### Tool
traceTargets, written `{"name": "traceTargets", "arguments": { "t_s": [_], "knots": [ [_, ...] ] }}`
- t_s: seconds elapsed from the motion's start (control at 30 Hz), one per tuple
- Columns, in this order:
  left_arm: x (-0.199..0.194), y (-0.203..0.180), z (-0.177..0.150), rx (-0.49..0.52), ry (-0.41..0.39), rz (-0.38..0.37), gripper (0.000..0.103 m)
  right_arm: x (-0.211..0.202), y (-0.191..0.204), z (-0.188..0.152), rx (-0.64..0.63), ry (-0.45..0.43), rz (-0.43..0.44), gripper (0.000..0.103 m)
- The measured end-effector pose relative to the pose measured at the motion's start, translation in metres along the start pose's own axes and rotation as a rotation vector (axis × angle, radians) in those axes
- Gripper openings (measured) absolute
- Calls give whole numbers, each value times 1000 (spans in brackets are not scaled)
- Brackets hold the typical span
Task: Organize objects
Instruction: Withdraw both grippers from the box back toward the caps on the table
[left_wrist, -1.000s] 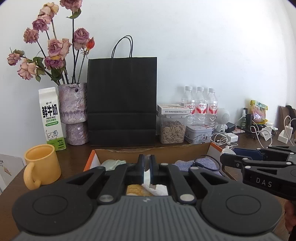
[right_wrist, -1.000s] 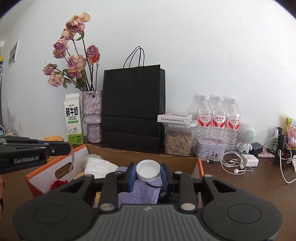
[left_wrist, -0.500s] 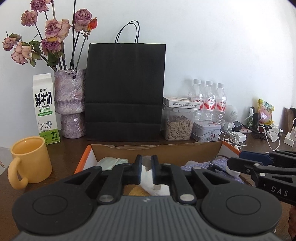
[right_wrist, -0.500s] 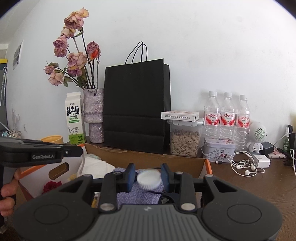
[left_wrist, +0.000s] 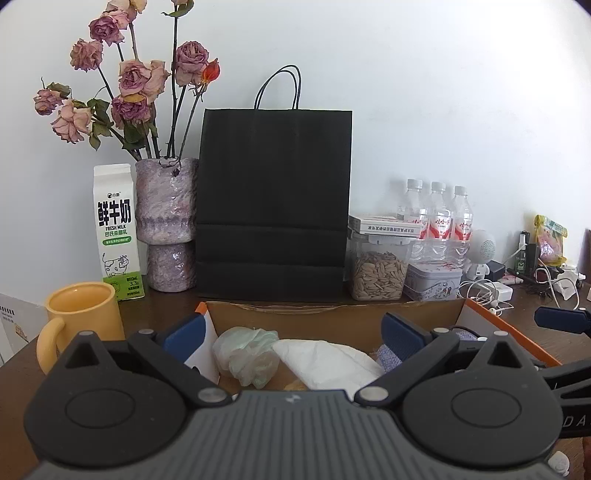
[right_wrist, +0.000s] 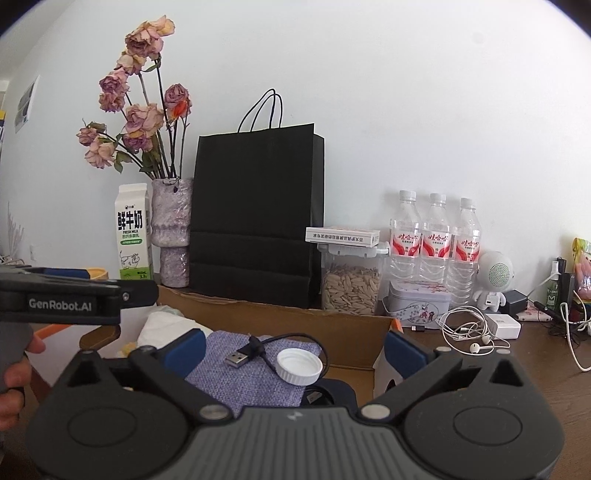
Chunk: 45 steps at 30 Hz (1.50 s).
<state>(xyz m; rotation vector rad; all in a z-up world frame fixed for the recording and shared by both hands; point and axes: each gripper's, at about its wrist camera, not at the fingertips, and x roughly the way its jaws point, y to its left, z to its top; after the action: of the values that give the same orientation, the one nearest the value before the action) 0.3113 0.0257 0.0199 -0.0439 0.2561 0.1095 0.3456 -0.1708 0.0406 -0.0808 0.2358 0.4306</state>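
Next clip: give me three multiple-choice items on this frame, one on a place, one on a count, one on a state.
1. Where does the white cap lie?
A. on the purple cloth in the box
B. inside the yellow mug
C. on top of the tin

2. How many water bottles stand by the wall?
A. two
B. three
C. five

3. How do the right tongs stand?
A. shut on the cap
B. shut on the cable
C. open, holding nothing

Answers: 1 A, the cap rests on the cloth inside the box. 2 B, three bottles stand side by side. 3 C, the fingers are spread wide, clear of the cap.
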Motion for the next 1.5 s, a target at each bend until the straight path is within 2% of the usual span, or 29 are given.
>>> {"name": "traceTargets", "arguments": {
  "t_s": [0.3, 0.7, 0.9, 1.13, 1.5],
  "knots": [
    [-16, -3, -5, -1, -12, 23, 103, -11, 9, -3, -34, -20, -27, 103],
    [-74, -12, -31, 7, -39, 31, 103, -67, 14, -21, -43, -40, -93, 103],
    [-99, -7, -46, -31, -1, 33, 103, -94, 11, -34, -22, -13, -112, 103],
    [-117, -9, -56, -28, 30, 3, 103, -118, 6, -46, 12, 16, -134, 103],
    [-110, -7, -68, -38, 171, 11, 103, -123, 4, -56, 30, 100, -137, 103]
  ]
}}
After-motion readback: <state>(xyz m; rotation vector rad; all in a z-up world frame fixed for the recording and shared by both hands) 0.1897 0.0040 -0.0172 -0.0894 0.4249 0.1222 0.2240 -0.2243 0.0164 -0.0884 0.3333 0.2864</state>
